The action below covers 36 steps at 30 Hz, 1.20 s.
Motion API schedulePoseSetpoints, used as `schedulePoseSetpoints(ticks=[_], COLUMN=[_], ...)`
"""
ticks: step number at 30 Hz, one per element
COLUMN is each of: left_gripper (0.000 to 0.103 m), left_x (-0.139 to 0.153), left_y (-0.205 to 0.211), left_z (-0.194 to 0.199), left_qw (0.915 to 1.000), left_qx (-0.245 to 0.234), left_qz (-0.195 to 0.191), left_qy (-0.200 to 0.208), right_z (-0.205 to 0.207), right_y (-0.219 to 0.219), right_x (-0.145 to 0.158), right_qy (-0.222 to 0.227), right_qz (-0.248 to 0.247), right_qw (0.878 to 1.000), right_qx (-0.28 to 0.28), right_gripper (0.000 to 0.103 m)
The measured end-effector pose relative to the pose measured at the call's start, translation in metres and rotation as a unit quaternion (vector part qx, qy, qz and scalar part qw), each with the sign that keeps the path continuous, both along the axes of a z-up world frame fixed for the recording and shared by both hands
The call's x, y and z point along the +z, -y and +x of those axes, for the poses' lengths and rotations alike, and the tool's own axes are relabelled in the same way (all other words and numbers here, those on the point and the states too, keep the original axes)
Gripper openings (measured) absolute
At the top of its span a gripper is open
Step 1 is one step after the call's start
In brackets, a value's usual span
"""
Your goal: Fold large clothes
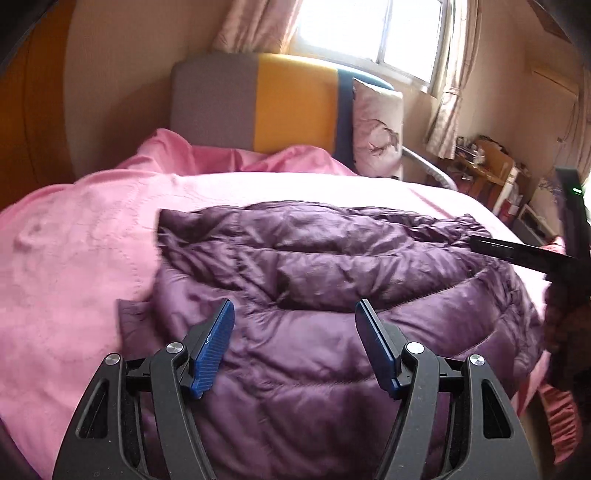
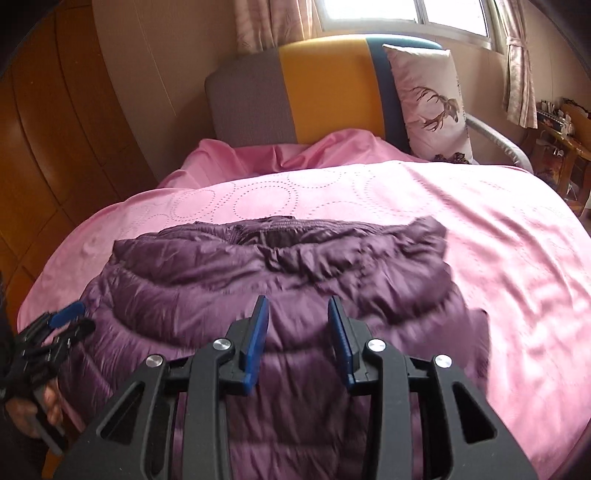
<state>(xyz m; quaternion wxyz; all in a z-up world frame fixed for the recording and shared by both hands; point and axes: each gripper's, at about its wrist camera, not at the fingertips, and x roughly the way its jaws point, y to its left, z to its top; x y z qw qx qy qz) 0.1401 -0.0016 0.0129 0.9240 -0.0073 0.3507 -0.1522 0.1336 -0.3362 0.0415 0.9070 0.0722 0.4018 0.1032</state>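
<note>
A purple quilted down jacket [image 1: 314,280] lies spread on a pink bedspread [image 1: 74,258]; it also shows in the right wrist view [image 2: 258,280], collar end towards the headboard. My left gripper [image 1: 295,314] is open and empty, hovering just above the jacket's near left part. My right gripper [image 2: 298,310] is open and empty above the jacket's middle. The right gripper's dark body shows at the right edge of the left wrist view [image 1: 524,254]. The left gripper shows at the left edge of the right wrist view [image 2: 55,332], held by a hand.
The bed has a grey, yellow and blue headboard [image 2: 306,88] with a deer-print pillow [image 2: 432,99] leaning on it. A wooden wardrobe [image 2: 55,147] stands to the left. A window with curtains [image 1: 369,29] is behind. Cluttered wooden shelves [image 1: 487,170] stand to the right.
</note>
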Motion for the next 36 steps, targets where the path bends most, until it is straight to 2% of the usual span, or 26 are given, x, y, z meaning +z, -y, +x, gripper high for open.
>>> schedulePoseSetpoints(ticks=[3, 7, 9, 12, 15, 16, 17, 18, 19, 23, 25, 29, 31, 36], left_gripper=[0.067, 0.077, 0.078, 0.08, 0.08, 0.08, 0.08, 0.08, 0.08, 0.08, 0.08, 0.079, 0.076, 0.068], left_x=[-0.005, -0.026, -0.036, -0.043, -0.031, -0.023, -0.016, -0.009, 0.0, 0.018, 0.018, 0.018, 0.018, -0.009], left_y=[-0.019, -0.036, -0.039, -0.042, -0.037, -0.033, -0.029, -0.025, -0.018, 0.016, 0.034, 0.061, 0.076, 0.098], left_z=[-0.006, -0.014, -0.012, -0.008, -0.018, -0.026, -0.033, -0.04, -0.048, -0.054, -0.048, -0.028, -0.02, 0.008], left_qw=[0.999, 0.9959, 0.9957, 0.9941, 0.9925, 0.9924, 0.9928, 0.9937, 0.9949, 0.9981, 0.9989, 0.9997, 0.9997, 0.9988], left_qx=[0.043, 0.082, 0.079, 0.088, 0.112, 0.117, 0.115, 0.109, 0.096, 0.048, 0.032, 0.02, 0.021, 0.028], left_qz=[0.003, 0.028, 0.016, -0.006, 0.012, 0.025, 0.029, 0.028, 0.023, 0.009, 0.009, -0.007, -0.001, 0.016], left_qy=[-0.007, -0.027, -0.047, -0.063, -0.047, -0.03, -0.015, -0.001, 0.017, 0.038, 0.034, 0.014, 0.012, -0.036], right_z=[-0.028, -0.044, -0.043, -0.037, -0.039, -0.042, -0.046, -0.052, -0.057, -0.079, -0.083, -0.087, -0.088, -0.091], right_y=[0.011, 0.034, 0.043, 0.047, 0.047, 0.047, 0.049, 0.052, 0.053, 0.063, 0.066, 0.07, 0.071, 0.072], right_x=[-0.007, -0.031, -0.043, -0.053, -0.046, -0.043, -0.039, -0.033, -0.028, -0.015, -0.016, -0.031, -0.037, -0.045], right_qy=[0.013, 0.0, -0.003, -0.002, -0.003, -0.002, 0.0, 0.006, 0.014, 0.022, 0.017, -0.006, -0.012, -0.014], right_qz=[-0.021, -0.004, 0.019, 0.017, 0.013, 0.018, 0.027, 0.036, 0.038, 0.051, 0.05, 0.052, 0.053, 0.054], right_qw=[1.0, 0.999, 0.999, 0.999, 0.999, 0.999, 0.998, 0.998, 0.997, 0.995, 0.994, 0.993, 0.992, 0.992], right_qx=[-0.014, -0.037, -0.042, -0.044, -0.05, -0.05, -0.05, -0.053, -0.06, -0.081, -0.092, -0.11, -0.112, -0.11], right_gripper=[0.039, 0.037, 0.033, 0.032, 0.034, 0.04, 0.046, 0.06, 0.068, 0.07, 0.08, 0.08, 0.08, 0.082])
